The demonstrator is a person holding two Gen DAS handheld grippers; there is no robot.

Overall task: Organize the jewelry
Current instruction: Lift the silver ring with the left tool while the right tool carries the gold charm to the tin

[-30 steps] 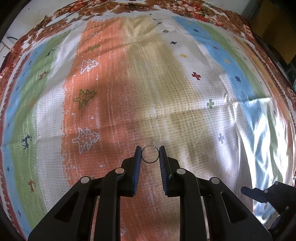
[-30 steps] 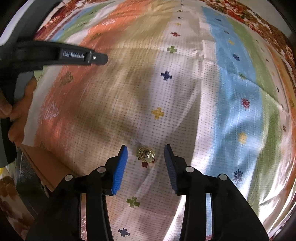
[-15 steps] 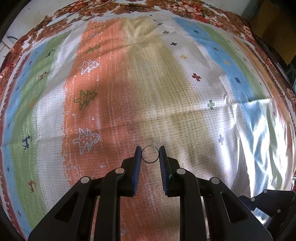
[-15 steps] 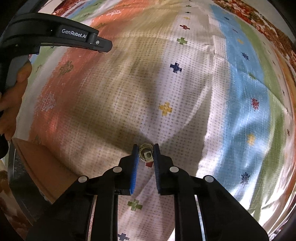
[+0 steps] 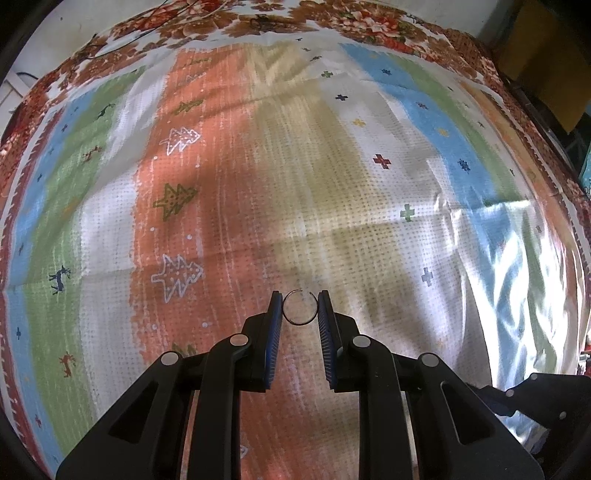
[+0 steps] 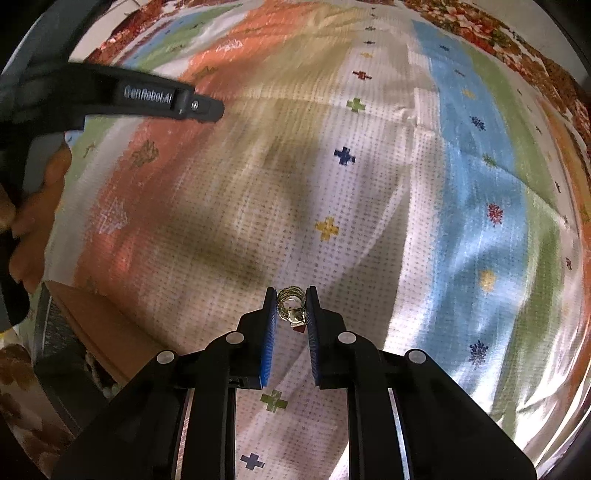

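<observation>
My left gripper point(image 5: 300, 308) is shut on a thin dark wire ring point(image 5: 300, 307) with a small gap at its top, pinched between the blue pads above the striped cloth point(image 5: 258, 184). In the right wrist view my right gripper point(image 6: 291, 304) is shut on a gold coiled ring point(image 6: 291, 302) that carries a small silver and red piece; both pads touch its sides. The body of the left gripper point(image 6: 147, 98) and the hand on it point(image 6: 37, 206) show at the upper left of that view. The right gripper's black frame point(image 5: 546, 402) shows at the lower right of the left view.
A shiny cloth with orange, beige, white, blue and green stripes and small crosses point(image 6: 343, 155) covers the surface. A brown cardboard edge point(image 6: 107, 332) lies at the lower left of the right view. A floral border point(image 5: 332, 22) runs along the far edge.
My right gripper's jaws closed from wide apart onto the gold coiled ring, which now sits between the pads. The left gripper kept its hold on the wire ring without moving.
</observation>
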